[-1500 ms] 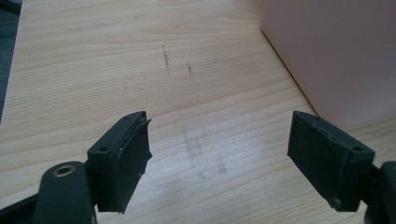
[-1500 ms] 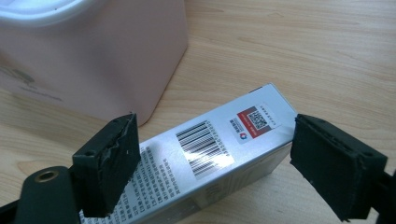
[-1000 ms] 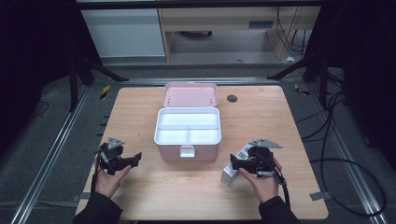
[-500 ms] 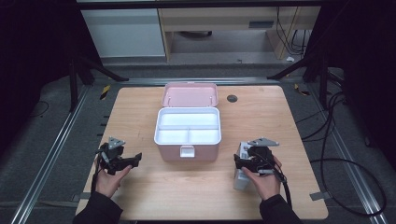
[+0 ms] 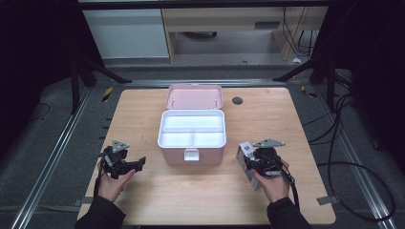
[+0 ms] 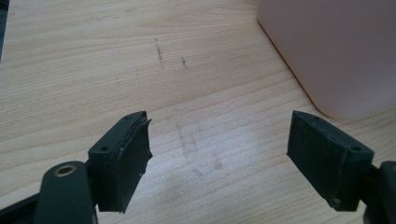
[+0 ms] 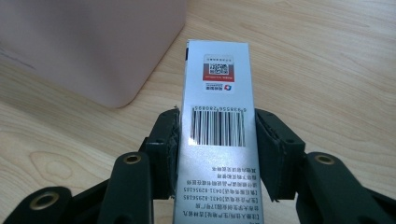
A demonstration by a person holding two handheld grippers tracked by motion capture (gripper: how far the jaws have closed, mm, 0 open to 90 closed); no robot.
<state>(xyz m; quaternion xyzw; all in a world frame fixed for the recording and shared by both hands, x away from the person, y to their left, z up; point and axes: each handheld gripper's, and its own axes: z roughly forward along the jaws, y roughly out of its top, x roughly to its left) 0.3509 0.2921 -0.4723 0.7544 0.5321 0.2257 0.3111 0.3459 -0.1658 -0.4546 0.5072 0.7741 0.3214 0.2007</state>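
A slim silver carton (image 7: 217, 93) with a barcode and a QR label sits between the jaws of my right gripper (image 7: 217, 149). The jaws have just been closing and both pads now press its long sides. In the high view this carton (image 5: 245, 153) is at the front right of the table, held by my right gripper (image 5: 253, 164). An open pink storage case (image 5: 172, 155) with white compartments stands mid-table, its lid (image 5: 194, 97) leaning back. My left gripper (image 5: 138, 164) hovers at the front left, and its jaws (image 6: 219, 154) are wide open over bare wood.
The case's pink wall (image 6: 336, 51) stands close to the right of the left gripper, and its corner (image 7: 93, 42) lies ahead-left of the right one. A dark round grommet (image 5: 237, 100) sits in the table's far right area. Cables (image 5: 344, 143) trail off the table's right side.
The right jaws went from wide open beside the silver carton to closed on its sides, and the carton now rides in them. The left hand stayed put.
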